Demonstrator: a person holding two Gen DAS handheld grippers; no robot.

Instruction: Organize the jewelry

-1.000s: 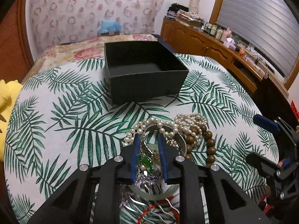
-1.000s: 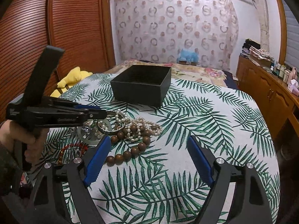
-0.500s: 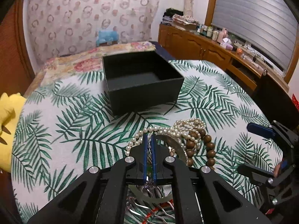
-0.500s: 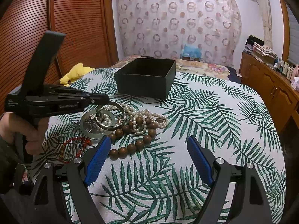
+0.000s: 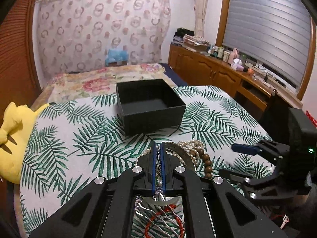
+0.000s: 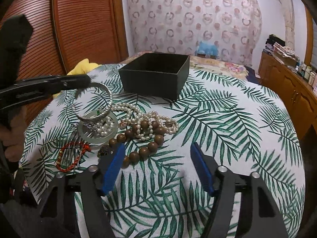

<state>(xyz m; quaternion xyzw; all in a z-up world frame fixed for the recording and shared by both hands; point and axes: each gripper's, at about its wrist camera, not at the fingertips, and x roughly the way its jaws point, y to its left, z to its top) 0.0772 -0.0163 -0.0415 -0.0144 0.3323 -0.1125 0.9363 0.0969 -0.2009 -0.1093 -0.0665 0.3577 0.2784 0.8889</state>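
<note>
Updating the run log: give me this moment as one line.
left tongs: shut on silver bangle, lifted | right tongs: open, empty | black box: empty

Both handheld tools are matte black plastic with angular, cut-out arms joined by round silver screws. The left gripper [image 5: 158, 154] and right gripper [image 6: 157, 164] each carry flat blue ribbed pads. A small green light [image 5: 311, 150] glows on the right tool's body.

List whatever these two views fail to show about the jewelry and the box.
- Silver bangle, left wrist view: mostly hidden by the left hand-held gripper shut on it.
- Black box, right wrist view: its near wall hides the floor.
- Red bracelet, left wrist view: mostly covered by gripper arms.
- Small dark charm: too small to identify.
</note>
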